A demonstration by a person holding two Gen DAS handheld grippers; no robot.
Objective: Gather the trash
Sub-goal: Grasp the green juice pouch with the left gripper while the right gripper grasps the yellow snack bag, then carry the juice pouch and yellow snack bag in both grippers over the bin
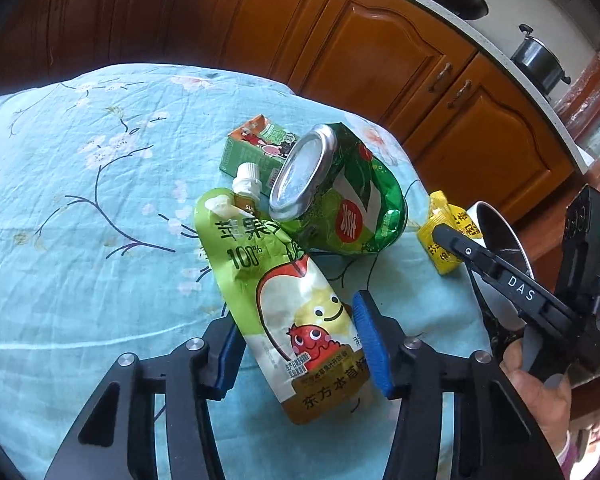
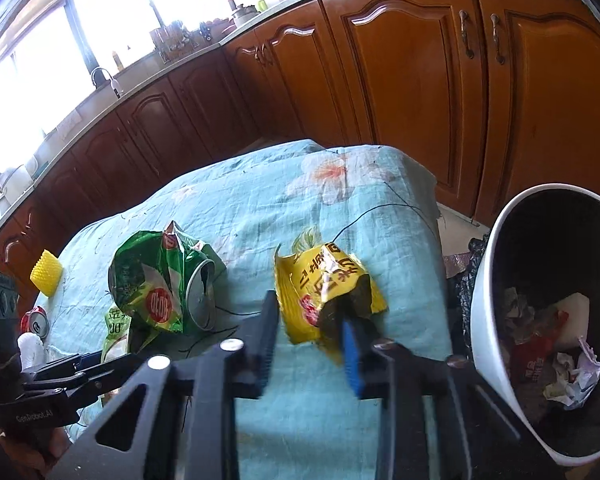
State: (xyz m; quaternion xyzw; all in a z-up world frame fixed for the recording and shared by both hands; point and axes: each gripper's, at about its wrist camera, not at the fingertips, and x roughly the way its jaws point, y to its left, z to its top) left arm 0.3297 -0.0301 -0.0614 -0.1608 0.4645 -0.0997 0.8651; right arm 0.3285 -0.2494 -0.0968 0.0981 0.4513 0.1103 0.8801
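Observation:
A green apple-juice pouch (image 1: 288,300) with a white cap lies on the blue flowered tablecloth (image 1: 80,200). My left gripper (image 1: 296,328) is open, its fingers on either side of the pouch's lower half. Behind the pouch lie a crumpled green chip bag (image 1: 356,208) with a silver can end and a green drink carton (image 1: 256,144). My right gripper (image 2: 308,320) is open, its fingers astride a torn yellow wrapper (image 2: 324,280); it also shows in the left wrist view (image 1: 448,236). A white bin (image 2: 496,280) holding crumpled trash stands at the right past the table edge.
Brown kitchen cabinets (image 2: 400,72) stand beyond the table. A yellow ridged object (image 2: 46,276) and a red can (image 2: 36,320) lie at the table's left side. The chip bag also shows in the right wrist view (image 2: 152,280). A pot (image 1: 540,60) sits on the counter.

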